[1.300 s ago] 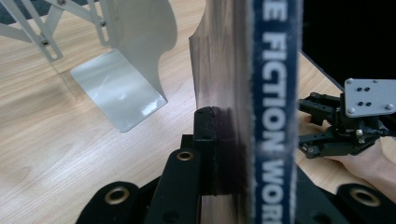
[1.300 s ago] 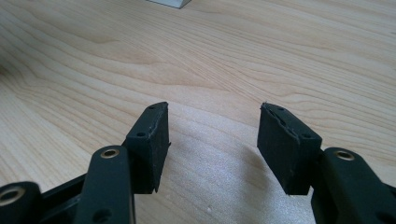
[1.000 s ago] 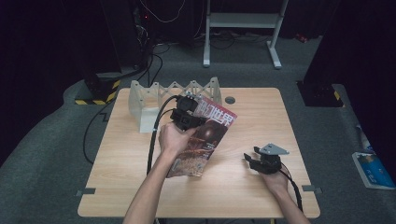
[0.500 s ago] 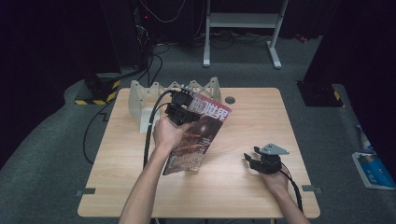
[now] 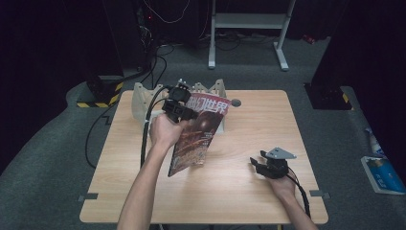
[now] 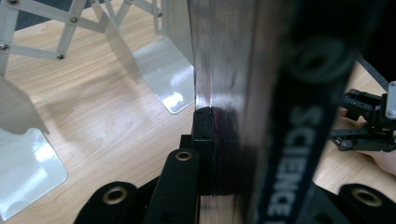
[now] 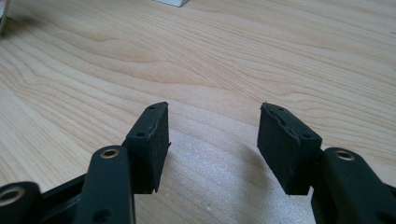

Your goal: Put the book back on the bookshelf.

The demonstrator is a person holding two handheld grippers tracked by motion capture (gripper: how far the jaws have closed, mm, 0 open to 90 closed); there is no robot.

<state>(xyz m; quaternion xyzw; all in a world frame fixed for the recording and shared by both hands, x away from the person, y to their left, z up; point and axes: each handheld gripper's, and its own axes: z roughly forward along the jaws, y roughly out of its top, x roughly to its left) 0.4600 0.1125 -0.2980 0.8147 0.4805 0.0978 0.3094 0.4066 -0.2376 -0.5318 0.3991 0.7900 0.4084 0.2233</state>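
A magazine (image 5: pixel 200 136) with a dark red cover hangs tilted above the table, its top edge pinched by my left gripper (image 5: pixel 184 112). In the left gripper view the magazine (image 6: pixel 243 93) stands edge-on between the jaws, and my left gripper (image 6: pixel 233 128) is shut on it, one pad (image 6: pixel 204 123) pressed flat against the cover. A white folding rack (image 5: pixel 141 98) stands just behind and left of it. My right gripper (image 5: pixel 256 164) rests on the table at the right front, open; in its own view my right gripper (image 7: pixel 212 140) has bare wood between the pads.
The rack's white feet (image 6: pixel 169 81) spread over the wooden table (image 5: pixel 249 129) close to the magazine. A small dark round disc (image 5: pixel 235 102) lies near the far edge. The right gripper (image 6: pixel 369 123) and its hand appear beyond the magazine. Cables trail off the table's left side.
The left hand has carried the magazine a little up and to the left, toward the rack, and it hangs steeper. The right gripper has stayed put.
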